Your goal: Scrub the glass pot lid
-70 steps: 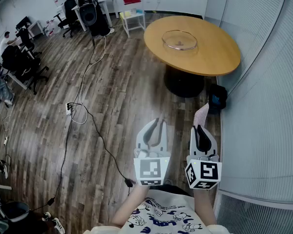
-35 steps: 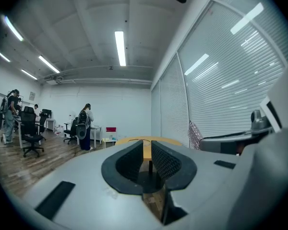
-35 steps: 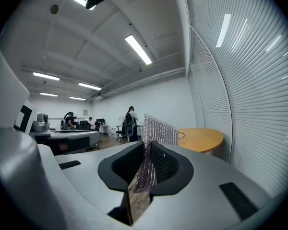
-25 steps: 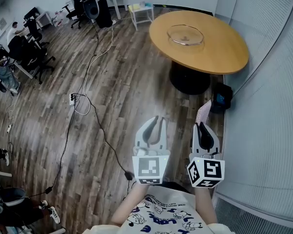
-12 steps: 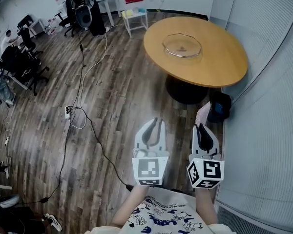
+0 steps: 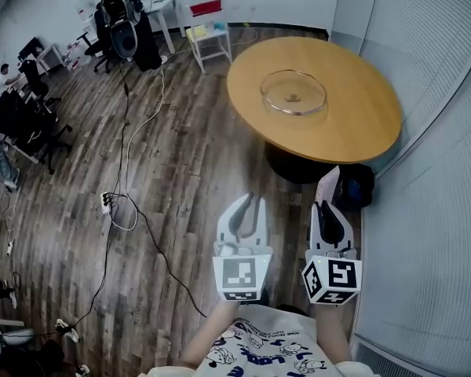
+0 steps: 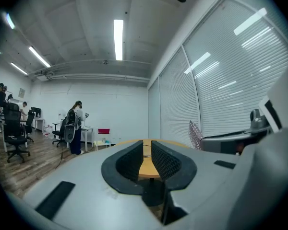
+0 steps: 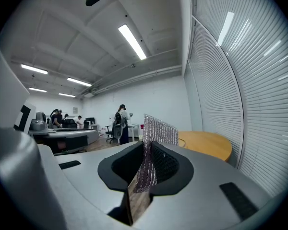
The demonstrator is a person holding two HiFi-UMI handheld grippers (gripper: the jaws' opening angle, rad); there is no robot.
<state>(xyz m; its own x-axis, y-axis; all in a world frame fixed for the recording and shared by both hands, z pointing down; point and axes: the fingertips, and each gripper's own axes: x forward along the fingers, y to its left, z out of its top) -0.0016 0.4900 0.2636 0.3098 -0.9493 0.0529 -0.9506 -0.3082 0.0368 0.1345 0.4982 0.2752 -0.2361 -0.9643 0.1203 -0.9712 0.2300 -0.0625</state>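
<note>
Round wooden table (image 6: 353, 128), glass lid (image 6: 293, 92), mesh scrubber (image 8: 158, 131)

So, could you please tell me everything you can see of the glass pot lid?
The glass pot lid is round and clear, with a thin bright rim and a small knob at its centre. It lies flat near the middle of the round wooden table, alone there, touched only by the tabletop. The left gripper and the right gripper, which pinches a mesh cloth, are well short of it.
</note>
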